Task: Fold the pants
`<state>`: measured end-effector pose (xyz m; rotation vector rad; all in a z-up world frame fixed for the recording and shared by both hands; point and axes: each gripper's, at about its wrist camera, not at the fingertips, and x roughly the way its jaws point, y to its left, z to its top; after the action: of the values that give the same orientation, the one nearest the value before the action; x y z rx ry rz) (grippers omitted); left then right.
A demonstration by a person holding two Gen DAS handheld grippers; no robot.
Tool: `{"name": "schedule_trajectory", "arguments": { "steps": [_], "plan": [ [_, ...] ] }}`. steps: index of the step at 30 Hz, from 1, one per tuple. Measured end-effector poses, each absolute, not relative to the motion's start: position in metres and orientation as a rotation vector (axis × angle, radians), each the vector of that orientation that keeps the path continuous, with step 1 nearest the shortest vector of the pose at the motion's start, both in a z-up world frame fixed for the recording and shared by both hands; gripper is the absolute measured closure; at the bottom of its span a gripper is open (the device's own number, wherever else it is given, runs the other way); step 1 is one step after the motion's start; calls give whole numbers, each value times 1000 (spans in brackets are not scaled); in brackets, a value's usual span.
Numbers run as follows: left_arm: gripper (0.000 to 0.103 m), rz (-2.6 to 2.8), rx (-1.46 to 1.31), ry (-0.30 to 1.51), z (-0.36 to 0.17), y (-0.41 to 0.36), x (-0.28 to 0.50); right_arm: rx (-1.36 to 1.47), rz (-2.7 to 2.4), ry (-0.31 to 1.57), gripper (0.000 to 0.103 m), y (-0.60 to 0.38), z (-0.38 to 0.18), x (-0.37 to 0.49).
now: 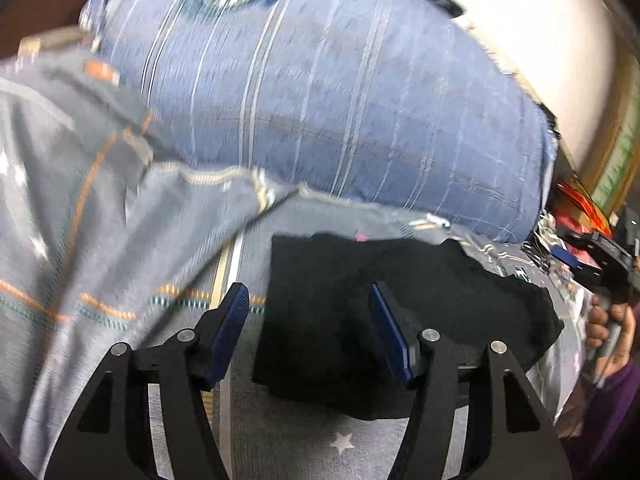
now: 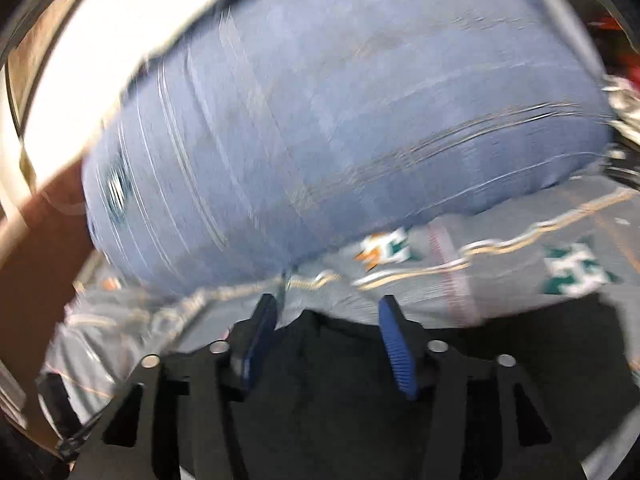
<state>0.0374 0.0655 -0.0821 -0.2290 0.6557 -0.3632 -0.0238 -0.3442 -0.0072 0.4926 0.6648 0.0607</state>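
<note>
The black pants (image 1: 400, 300) lie folded into a compact rectangle on the grey patterned bedsheet (image 1: 100, 240). My left gripper (image 1: 308, 320) is open, its blue pads (image 1: 228, 332) spread over the pants' left edge, holding nothing. In the right wrist view the black pants (image 2: 520, 360) fill the lower frame under my right gripper (image 2: 328, 340), which is open with blue pads (image 2: 396, 352) apart, just above the fabric. The right gripper's body (image 1: 612, 272) and the hand holding it show at the far right of the left wrist view.
A large blue striped pillow (image 1: 340, 100) lies just behind the pants and also shows in the right wrist view (image 2: 340, 120). A white wall (image 1: 540, 20) stands behind it. Colourful clutter (image 1: 576, 208) sits at the bed's right side.
</note>
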Motion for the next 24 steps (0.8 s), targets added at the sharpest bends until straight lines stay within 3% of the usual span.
{"name": "schedule_trajectory", "arguments": {
  "steps": [6,16,24],
  "plan": [
    [27,-437,-66,525,-63,37,9,759,-32,507,44,-436,-22,-134],
    [27,-621,9,707,-80,-38,-8,1117,-153,530,44,-507,-84,-202],
    [27,-795,142,795,-48,-143,12,1252,-153,543,44,-529,-109,-204]
  ]
}}
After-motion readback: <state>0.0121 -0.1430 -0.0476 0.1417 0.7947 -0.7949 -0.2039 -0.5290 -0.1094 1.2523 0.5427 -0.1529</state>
